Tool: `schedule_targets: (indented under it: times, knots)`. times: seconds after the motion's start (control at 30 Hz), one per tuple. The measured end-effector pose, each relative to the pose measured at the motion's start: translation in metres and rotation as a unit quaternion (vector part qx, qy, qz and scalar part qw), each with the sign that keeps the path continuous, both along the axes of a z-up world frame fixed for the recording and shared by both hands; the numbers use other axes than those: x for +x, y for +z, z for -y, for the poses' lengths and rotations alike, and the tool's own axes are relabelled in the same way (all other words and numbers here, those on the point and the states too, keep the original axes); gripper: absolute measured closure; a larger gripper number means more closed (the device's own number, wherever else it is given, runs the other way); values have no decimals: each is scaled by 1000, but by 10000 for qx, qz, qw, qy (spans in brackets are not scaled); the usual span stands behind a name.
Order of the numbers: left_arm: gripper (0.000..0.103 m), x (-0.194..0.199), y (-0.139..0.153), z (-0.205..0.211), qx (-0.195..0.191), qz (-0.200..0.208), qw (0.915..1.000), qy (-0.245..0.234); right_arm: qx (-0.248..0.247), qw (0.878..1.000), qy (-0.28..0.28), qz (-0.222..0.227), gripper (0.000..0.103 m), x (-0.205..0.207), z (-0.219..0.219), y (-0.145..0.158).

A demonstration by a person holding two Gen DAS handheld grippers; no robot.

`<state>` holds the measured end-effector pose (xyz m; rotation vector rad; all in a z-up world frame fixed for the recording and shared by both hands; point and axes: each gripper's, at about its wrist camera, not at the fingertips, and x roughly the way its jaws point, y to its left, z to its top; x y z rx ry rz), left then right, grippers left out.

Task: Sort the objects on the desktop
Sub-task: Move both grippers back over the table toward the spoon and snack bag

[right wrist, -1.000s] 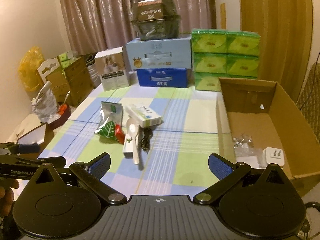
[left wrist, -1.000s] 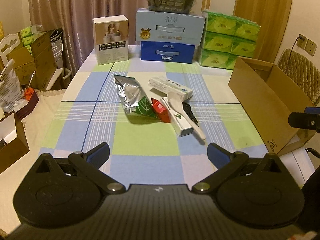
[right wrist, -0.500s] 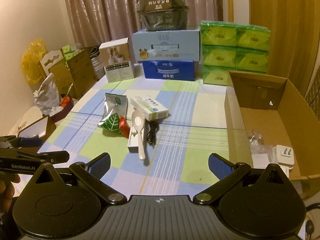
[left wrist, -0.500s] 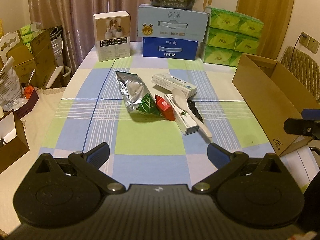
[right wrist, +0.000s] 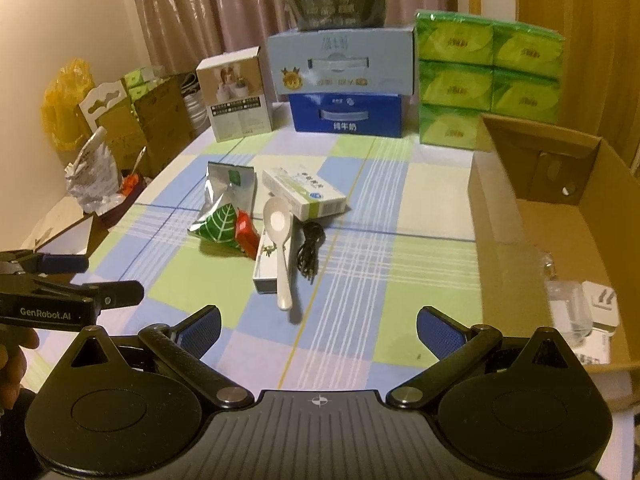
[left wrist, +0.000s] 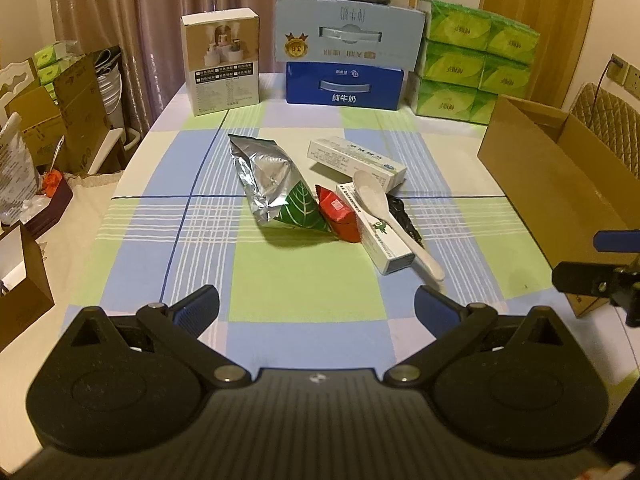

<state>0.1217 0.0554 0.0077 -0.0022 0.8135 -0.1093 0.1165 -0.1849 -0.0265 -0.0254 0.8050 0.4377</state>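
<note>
White plastic spoon [right wrist: 279,245] lies across the long white carton [right wrist: 267,258], left of the open cardboard box [right wrist: 500,216]; we probably pinch its handle, both grippers [left wrist: 316,305] [right wrist: 318,326] spread empty.

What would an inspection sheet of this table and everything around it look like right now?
Surface: table under a blue, green and cream checked cloth.
Job's things: silver pouch, red packet, two long white boxes, white spoon lying on the nearer box.
Cardboard box: open, holding a white plug and clear wrapping.
Clutter: milk cartons and green tissue packs stacked at the far edge.
Grippers: left gripper and right gripper both open, empty.
Cables: black cable coiled beside the spoon.
Surroundings: curtains, boxes on the floor.
</note>
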Motion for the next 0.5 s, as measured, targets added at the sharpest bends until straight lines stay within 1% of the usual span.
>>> schedule_targets:
  times: [0.23,0.4,0.43,0.5]
  knots:
    - [1,19,-17,-3,95,-42,9999,-5,4,9999,96,-87,2,19,-9,-23]
    - [1,34,-30,-7,99,-80,9999,-3,1,9998,28,-172,3,39,-13,-41]
    - [1,37,-33,-8,106,-86,9999,-11,23,9999,10,-170,5,44,-14,-43]
    - [1,45,-38,-7,111,-96,9999,-34,68,9998,2,-196,16,53,-16,-47]
